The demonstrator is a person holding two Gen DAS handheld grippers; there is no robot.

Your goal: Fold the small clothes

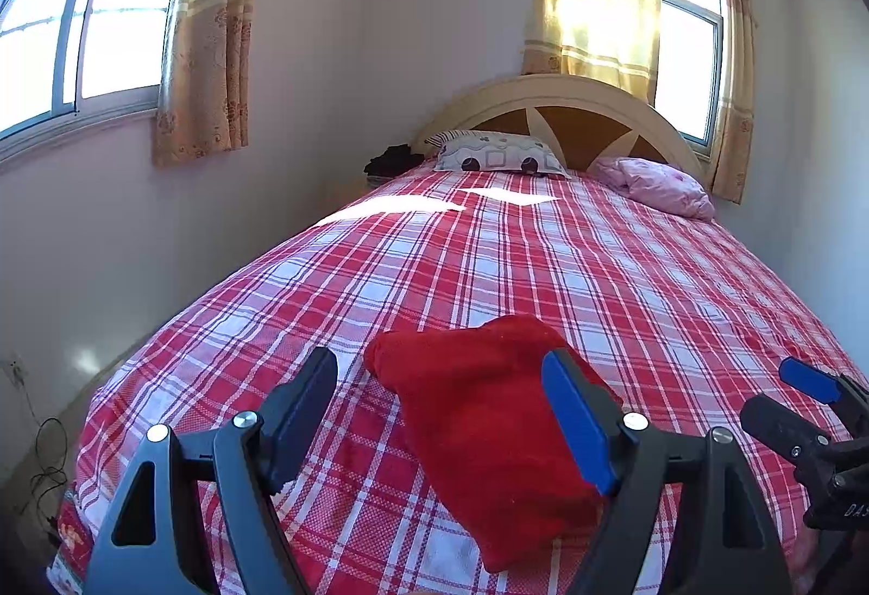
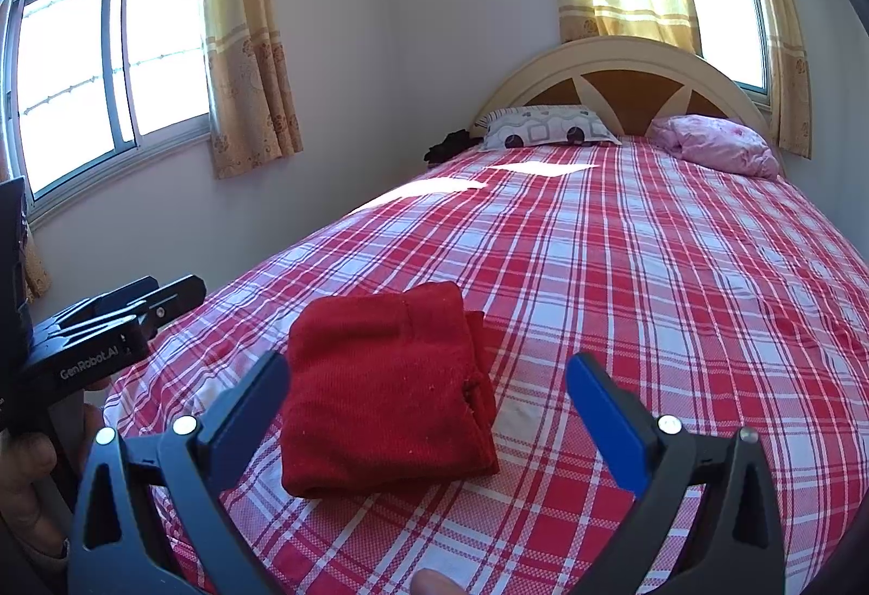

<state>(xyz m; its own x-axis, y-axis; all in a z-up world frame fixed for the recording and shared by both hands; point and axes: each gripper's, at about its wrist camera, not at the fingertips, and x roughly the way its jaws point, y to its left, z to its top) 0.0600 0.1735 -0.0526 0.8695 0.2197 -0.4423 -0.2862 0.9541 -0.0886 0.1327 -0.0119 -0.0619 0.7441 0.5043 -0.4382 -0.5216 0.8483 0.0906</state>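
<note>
A red knit garment point(image 1: 489, 432) lies folded into a small block on the red plaid bedspread point(image 1: 624, 280) near the foot of the bed. It also shows in the right wrist view point(image 2: 380, 394). My left gripper point(image 1: 442, 367) is open and empty, held above the garment with its fingers either side of it. My right gripper point(image 2: 429, 372) is open and empty, just short of the garment's right part. The right gripper also shows at the right edge of the left wrist view point(image 1: 804, 410). The left gripper shows at the left of the right wrist view point(image 2: 125, 318).
A patterned white pillow point(image 1: 497, 152) and a pink bundle of cloth point(image 1: 654, 185) lie by the arched headboard point(image 1: 554, 98). Dark clothing point(image 1: 391, 160) sits at the bed's far left corner. The wall runs along the bed's left side; cables point(image 1: 46, 464) lie on the floor.
</note>
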